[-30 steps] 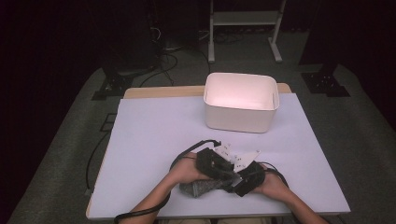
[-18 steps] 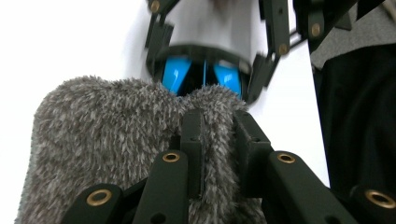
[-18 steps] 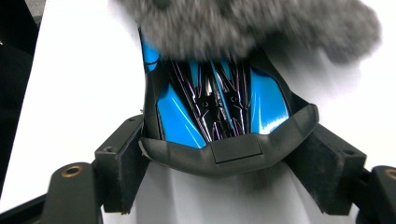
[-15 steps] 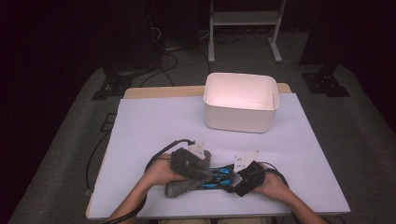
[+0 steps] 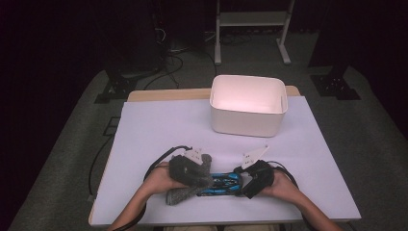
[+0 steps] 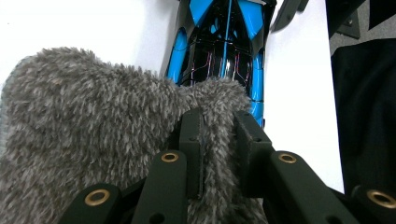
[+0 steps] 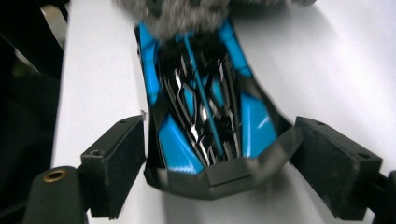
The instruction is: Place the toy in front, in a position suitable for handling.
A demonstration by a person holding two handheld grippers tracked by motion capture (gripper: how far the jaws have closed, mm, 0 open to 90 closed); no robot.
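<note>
A blue and black toy car [image 5: 223, 184] lies near the table's front edge, between my two grippers. My left gripper [image 5: 203, 177] is shut on a fold of a grey furry cloth [image 5: 180, 195]; in the left gripper view the pads [image 6: 192, 135] pinch the fur [image 6: 93, 126], with the car [image 6: 224, 42] just beyond. The cloth's edge lies over the car's far end [image 7: 187, 11]. My right gripper [image 5: 243, 183] straddles the other end of the car [image 7: 201, 107]. Its jaws [image 7: 222, 140] have just been opening and stand close beside the car's corners without pressing on it.
A white rectangular bin [image 5: 248, 122] stands at the back right of the white table [image 5: 159, 130]. Cables trail from both grippers along the front edge. Dark floor, stands and cables lie beyond the table.
My left gripper has moved to the left with the grey cloth, pulling it off most of the blue car. The right hand has stayed in place.
</note>
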